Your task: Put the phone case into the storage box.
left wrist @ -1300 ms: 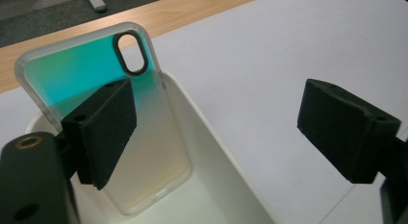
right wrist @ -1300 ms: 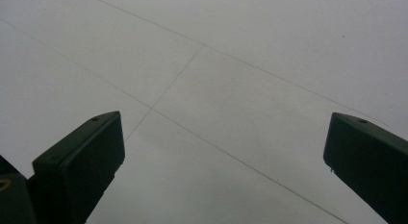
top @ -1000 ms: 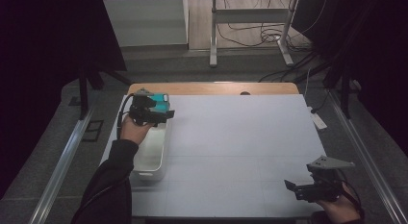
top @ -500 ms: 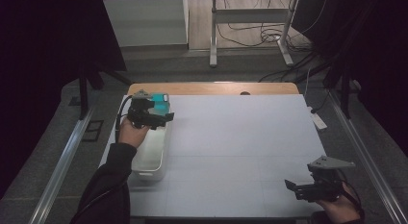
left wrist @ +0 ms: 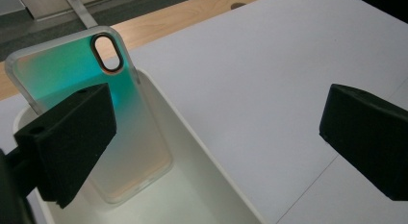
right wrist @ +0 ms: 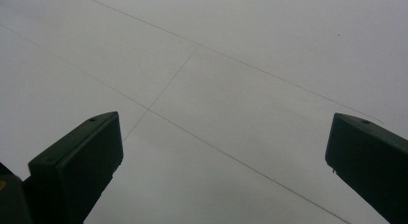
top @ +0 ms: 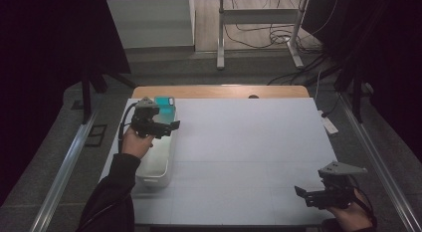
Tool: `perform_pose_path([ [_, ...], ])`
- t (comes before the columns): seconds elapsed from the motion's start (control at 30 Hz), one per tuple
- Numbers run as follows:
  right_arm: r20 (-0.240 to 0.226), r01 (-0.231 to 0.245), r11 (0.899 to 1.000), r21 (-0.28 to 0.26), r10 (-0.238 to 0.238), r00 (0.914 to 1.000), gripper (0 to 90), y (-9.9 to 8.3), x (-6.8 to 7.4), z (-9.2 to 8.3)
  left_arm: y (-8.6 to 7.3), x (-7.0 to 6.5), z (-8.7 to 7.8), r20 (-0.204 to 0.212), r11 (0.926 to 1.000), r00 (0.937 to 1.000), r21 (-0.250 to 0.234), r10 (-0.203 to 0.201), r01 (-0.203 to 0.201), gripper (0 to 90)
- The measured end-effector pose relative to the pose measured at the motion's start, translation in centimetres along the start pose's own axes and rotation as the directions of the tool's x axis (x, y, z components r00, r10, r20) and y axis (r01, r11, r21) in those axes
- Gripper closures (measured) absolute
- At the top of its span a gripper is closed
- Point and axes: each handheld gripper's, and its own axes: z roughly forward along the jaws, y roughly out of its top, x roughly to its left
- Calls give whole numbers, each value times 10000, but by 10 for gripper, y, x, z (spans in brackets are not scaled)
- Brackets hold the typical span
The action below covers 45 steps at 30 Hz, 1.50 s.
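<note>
A phone case [left wrist: 96, 104] with a teal-to-clear tint and an oval camera hole leans on the far end of a white bin [left wrist: 202, 152], its lower edge down inside. In the high view the phone case [top: 164, 103] stands at the back of the white bin [top: 158, 173] on the table's left. My left gripper [top: 168, 126] hovers over the bin, open and empty; in the left gripper view that gripper [left wrist: 216, 118] has one jaw in front of the case and the other over the mat. My right gripper [top: 304, 193], near the front right corner, is open over the bare mat [right wrist: 223, 137].
A white mat [top: 249, 142] with faint grid lines covers the table; a strip of wooden tabletop [top: 219, 91] shows at the far edge. Cables and a metal stand [top: 259, 38] are on the floor beyond the table.
My left gripper has drifted slightly toward the person over the bin, still open. The right gripper has stayed put.
</note>
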Motion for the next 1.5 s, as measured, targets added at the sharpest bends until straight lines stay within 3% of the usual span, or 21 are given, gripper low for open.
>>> perform_pose_path([
  [0.6,-21,48,10000,-9,-48,10000,0,0,0,0,-14,-11,-3,95,9997,9998,-181,166,-165,0],
  [1.5,-99,128,9999,14,-128,9999,0,0,1,0,-26,-26,-23,-38,9990,9997,-357,253,-254,0],
])
